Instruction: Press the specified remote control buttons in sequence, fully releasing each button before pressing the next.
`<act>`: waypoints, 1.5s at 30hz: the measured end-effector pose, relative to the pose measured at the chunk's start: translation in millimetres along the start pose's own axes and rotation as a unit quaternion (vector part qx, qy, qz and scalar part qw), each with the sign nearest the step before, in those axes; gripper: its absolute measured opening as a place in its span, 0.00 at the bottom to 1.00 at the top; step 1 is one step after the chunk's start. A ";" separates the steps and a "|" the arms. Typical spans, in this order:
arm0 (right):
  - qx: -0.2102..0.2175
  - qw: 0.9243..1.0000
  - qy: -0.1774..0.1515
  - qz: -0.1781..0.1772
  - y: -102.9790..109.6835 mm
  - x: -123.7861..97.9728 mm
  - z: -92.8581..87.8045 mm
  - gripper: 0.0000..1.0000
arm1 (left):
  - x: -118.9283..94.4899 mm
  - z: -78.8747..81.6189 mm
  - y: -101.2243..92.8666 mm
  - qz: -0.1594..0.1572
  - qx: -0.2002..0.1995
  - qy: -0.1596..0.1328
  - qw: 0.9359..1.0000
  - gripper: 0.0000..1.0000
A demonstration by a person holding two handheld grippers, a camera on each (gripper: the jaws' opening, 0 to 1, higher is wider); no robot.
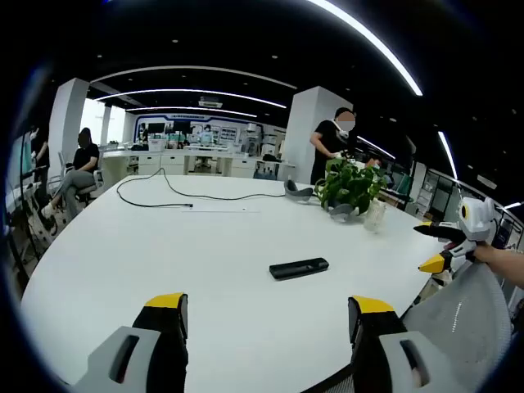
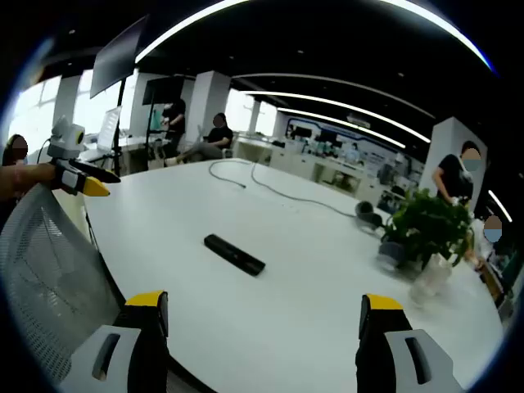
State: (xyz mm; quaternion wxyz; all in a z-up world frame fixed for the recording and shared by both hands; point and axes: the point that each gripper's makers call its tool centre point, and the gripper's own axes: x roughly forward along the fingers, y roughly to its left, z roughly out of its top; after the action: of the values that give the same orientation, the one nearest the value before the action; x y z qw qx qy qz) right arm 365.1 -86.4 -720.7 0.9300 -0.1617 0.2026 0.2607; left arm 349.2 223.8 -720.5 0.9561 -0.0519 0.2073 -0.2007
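I see the remote (image 1: 299,268) lying flat near the middle of the white table (image 1: 164,246), well apart from every edge, with bare tabletop all around it. My left gripper (image 1: 266,315) hangs over the near edge, jaws spread wide and holding nothing; my right gripper (image 2: 262,315) is the same, apart and empty. A mesh chair back (image 2: 49,270) crowds the near edge. The potted plant (image 2: 426,225) stands beyond the remote, and a black cable (image 1: 164,196) trails across the far side. From the left gripper view I catch the right gripper at the right edge; from the right gripper view, the left gripper at far left.
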 end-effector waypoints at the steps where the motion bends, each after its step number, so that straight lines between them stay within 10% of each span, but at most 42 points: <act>1: 0.000 1.000 0.000 0.000 -0.2 0.0 0.0 0.96 | 0.0 -0.1 0.1 0.000 0.000 0.000 1.000 0.85; 45: 0.001 1.000 0.001 0.002 0.7 -0.3 -1.4 0.94 | -0.6 -1.8 -0.1 0.001 0.004 0.005 1.000 0.84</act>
State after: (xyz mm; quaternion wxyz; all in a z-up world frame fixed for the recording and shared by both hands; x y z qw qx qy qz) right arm 364.0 -86.5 -721.9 0.9294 -0.1603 0.2043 0.2622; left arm 347.9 224.0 -722.0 0.9553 -0.0468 0.2117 -0.2010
